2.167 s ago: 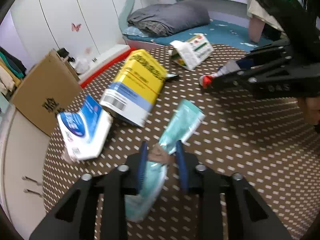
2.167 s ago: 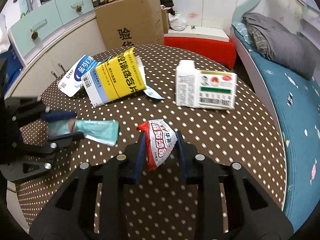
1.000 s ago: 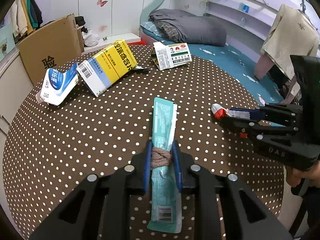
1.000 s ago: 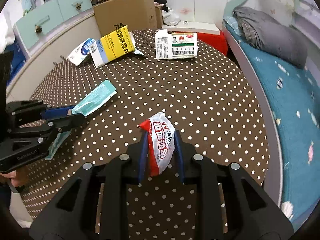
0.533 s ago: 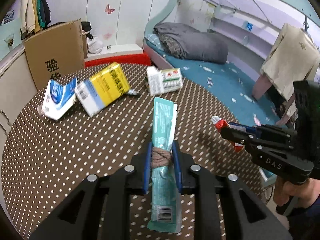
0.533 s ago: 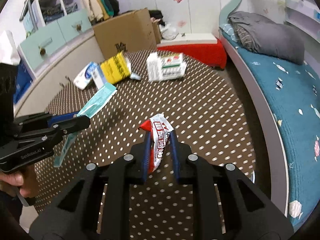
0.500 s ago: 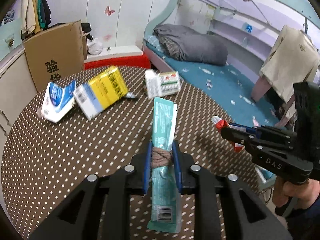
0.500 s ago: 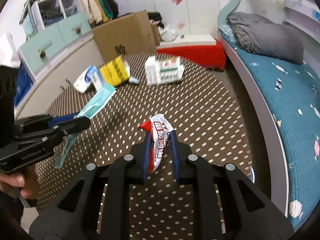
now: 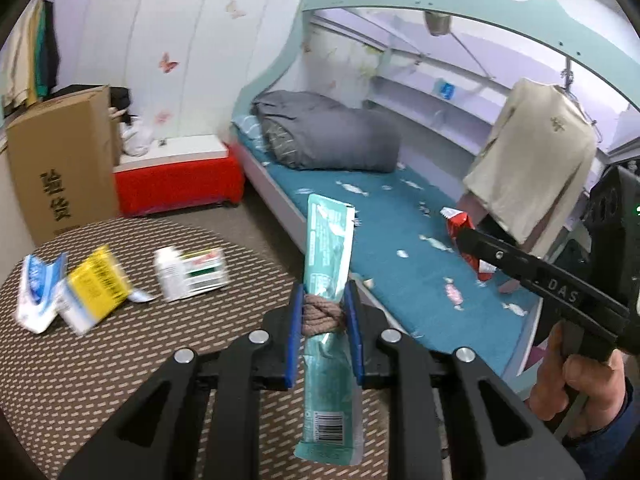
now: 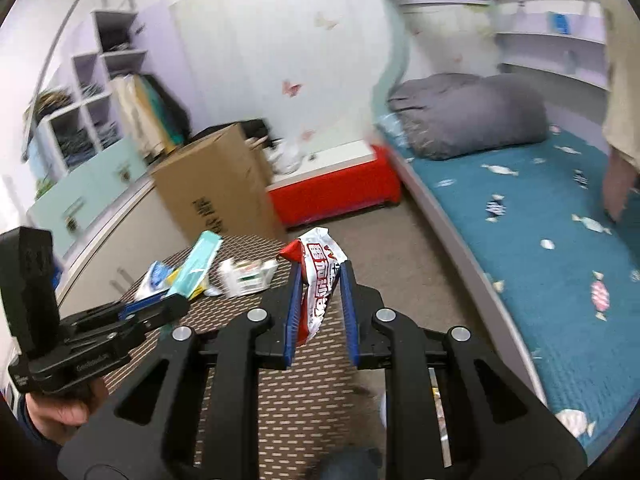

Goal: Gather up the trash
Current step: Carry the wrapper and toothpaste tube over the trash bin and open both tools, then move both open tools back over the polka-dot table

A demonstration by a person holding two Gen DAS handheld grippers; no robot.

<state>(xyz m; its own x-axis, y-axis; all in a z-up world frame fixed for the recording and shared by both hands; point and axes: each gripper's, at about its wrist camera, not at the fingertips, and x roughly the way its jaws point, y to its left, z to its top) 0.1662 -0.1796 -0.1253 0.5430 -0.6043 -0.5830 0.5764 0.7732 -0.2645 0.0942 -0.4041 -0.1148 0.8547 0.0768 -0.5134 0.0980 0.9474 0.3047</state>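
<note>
My left gripper is shut on a long teal wrapper, with a brown rope knot between its blue pads. It hangs above the near edge of the round dotted table. My right gripper is shut on a crumpled red-and-white snack wrapper, held in the air past the table's edge. The left wrist view shows the right gripper with the snack wrapper over the bed. The right wrist view shows the left gripper with the teal wrapper.
A blue-white box, a yellow box and a white box lie on the table's far side. Behind stand a cardboard carton, a red bench, a teal bed and a hanging beige garment.
Both grippers have risen off the table with their wrappers and tilted up toward the bed. The table has dropped to the lower left of both views.
</note>
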